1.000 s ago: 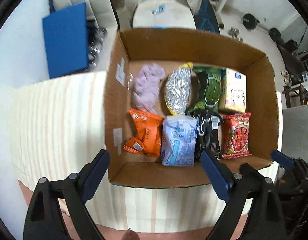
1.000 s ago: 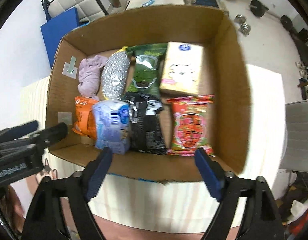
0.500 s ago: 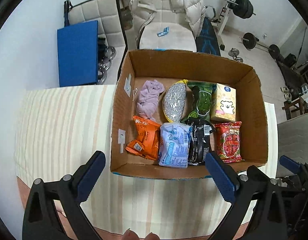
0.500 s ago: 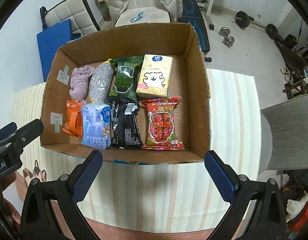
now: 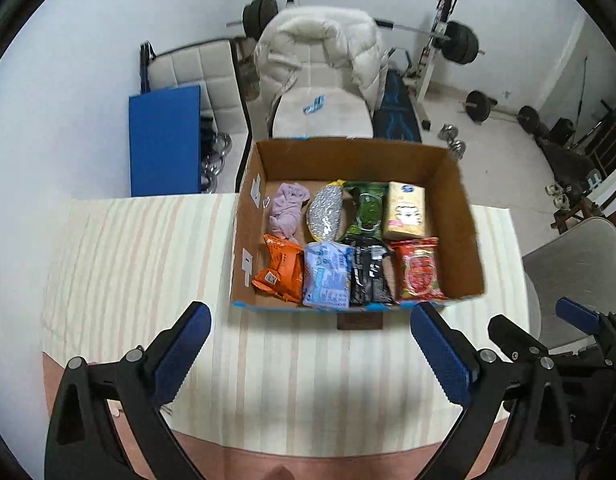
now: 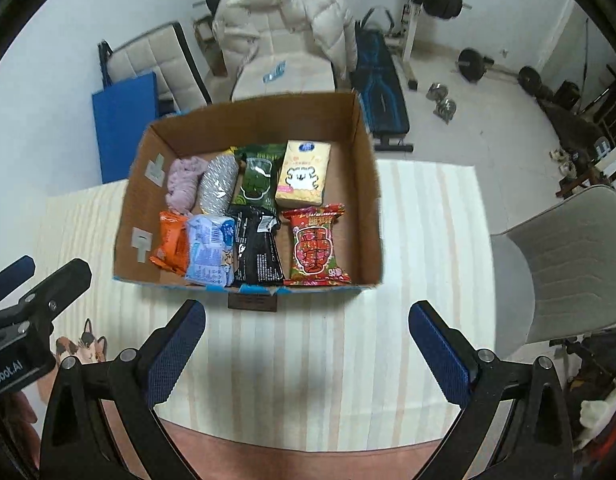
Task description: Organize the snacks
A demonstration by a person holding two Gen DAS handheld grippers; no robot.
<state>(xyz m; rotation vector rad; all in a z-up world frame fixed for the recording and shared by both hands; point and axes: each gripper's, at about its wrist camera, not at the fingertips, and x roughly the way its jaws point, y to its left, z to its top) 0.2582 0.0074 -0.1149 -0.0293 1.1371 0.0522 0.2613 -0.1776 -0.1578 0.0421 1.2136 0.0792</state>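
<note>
Cardboard box (image 5: 463,236), brown and open-topped, sits on the cream striped tablecloth (image 5: 140,264) around the middle of both views, and all the snacks are inside it in two rows. Far row, left to right: a bunched lilac cloth (image 5: 286,210), a silvery speckled pouch (image 5: 325,216), a dark green packet (image 5: 365,210) and a pale yellow carton with a white bear (image 6: 304,174). Near row: an orange wrapper (image 5: 282,272), a light blue bag (image 5: 325,276), a black packet (image 5: 369,276) and a red patterned packet (image 6: 313,246).

Left gripper (image 5: 311,354) has its blue-padded jaws spread wide with nothing between them, low in the frame over bare tablecloth. Right gripper (image 6: 308,346) is the same deal, wide apart and empty. A white puffy jacket (image 5: 319,40) is draped on a chair behind the box.
</note>
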